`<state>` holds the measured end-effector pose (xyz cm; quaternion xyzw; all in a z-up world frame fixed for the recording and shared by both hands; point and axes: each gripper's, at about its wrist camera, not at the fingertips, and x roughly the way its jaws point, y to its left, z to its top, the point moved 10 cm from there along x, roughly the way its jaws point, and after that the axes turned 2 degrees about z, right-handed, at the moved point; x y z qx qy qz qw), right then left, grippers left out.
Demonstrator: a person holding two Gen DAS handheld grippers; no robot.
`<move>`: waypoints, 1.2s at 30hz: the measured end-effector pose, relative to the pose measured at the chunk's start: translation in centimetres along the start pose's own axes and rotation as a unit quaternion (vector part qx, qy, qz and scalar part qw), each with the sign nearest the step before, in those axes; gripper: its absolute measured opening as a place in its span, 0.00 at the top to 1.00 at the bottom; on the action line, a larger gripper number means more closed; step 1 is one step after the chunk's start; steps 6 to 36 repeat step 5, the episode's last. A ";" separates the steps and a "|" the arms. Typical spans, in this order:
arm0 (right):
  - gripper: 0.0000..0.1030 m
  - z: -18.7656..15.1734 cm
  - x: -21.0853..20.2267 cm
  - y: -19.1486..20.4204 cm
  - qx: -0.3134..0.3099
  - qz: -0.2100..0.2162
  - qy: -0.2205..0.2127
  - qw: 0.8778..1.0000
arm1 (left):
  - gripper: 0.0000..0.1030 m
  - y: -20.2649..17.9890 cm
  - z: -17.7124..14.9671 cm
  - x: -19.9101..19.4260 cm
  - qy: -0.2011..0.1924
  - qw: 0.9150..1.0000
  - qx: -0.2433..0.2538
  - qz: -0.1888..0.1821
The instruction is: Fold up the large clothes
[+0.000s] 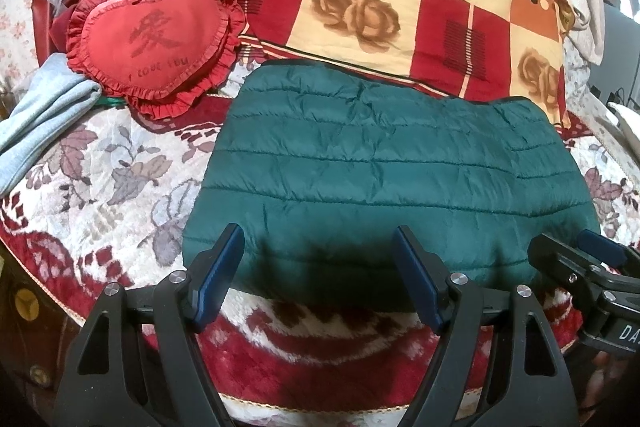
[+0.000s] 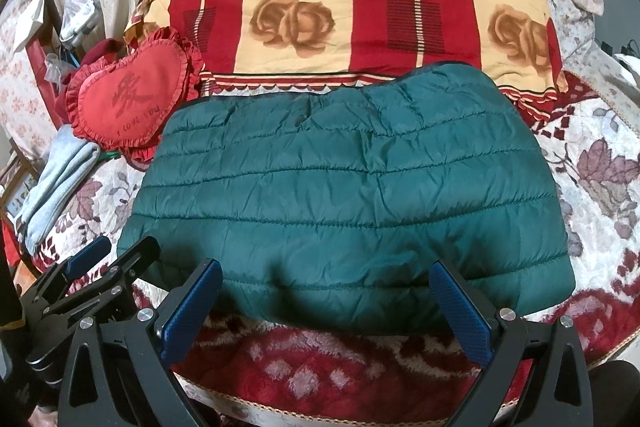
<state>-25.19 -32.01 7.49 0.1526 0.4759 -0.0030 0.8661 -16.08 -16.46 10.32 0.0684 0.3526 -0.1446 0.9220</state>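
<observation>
Floral bedspread (image 1: 100, 187) under folded green jacket (image 2: 340, 195) — both grippers (image 1: 318, 239) (image 2: 326, 267) parted, empty.

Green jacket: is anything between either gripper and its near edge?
Nothing visible. The green jacket lies folded on the blanket, its near edge right ahead of the open left gripper and open right gripper. The heart pillow sits off to the far left.
</observation>
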 end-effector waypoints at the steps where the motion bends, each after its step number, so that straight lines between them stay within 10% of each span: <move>1: 0.01 0.0 0.0 0.0 0.001 0.000 0.000 1.000 | 0.25 0.1 0.0 0.1 0.001 1.000 0.000 0.000; 36: 0.01 0.2 -0.1 -0.4 0.000 0.000 -0.001 1.000 | 0.25 0.2 0.1 0.4 0.011 1.000 -0.001 -0.009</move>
